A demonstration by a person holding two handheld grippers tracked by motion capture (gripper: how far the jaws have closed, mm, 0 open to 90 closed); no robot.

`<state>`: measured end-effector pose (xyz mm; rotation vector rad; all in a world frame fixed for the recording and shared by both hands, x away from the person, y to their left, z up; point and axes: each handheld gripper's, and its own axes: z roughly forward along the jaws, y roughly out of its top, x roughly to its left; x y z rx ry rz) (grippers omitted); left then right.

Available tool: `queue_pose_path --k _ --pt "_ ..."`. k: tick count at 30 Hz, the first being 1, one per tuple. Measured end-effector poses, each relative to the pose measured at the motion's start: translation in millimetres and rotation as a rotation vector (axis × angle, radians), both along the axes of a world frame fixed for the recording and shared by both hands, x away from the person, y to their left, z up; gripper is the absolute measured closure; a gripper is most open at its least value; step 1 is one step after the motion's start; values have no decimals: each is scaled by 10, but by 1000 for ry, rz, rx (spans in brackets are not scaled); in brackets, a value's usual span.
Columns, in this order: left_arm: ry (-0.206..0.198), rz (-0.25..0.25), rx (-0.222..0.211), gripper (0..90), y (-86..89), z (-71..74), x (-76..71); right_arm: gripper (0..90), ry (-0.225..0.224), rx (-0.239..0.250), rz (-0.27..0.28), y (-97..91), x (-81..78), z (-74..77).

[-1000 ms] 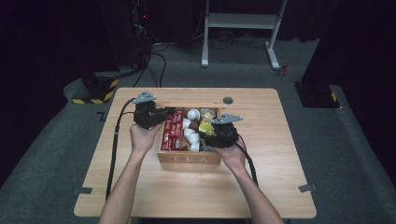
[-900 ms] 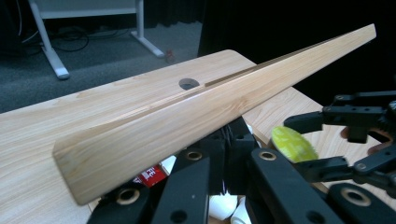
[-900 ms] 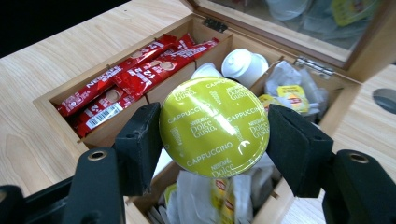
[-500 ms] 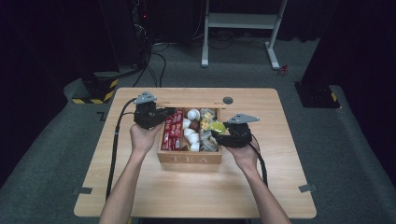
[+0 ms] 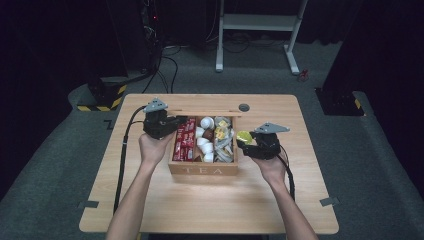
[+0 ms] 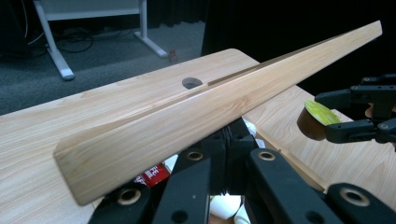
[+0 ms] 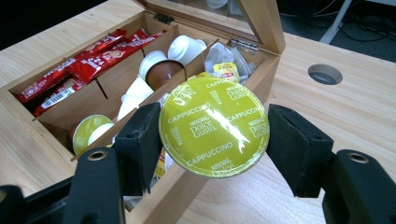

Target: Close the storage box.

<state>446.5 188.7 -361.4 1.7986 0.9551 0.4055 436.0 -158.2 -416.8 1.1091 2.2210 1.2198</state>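
Capsule (image 7: 214, 126) with the green cappuccino foil sits clamped in my right gripper (image 5: 248, 142), just off the tea box (image 5: 202, 171) at three o'clock. My left gripper (image 5: 172, 125) pinches the lid (image 6: 196, 112) up. Extraction looks finished; next I'd set the capsule down gently on the table (image 5: 280, 210).

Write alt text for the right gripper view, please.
The right tongs grip a yellow-green cappuccino capsule beside an open wooden tea box, whose compartments hold red sachets, more capsules and packets.

capsule (image 7: 214, 126): green-foil cappuccino pod | clamped in tongs, just right of open tea box (image 5: 202, 171)
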Motion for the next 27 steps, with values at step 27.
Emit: queue_pose_path --k 27 --pt "6 -5 -7 900 53 8 -14 375 44 5 -114 -515 -29 -203"
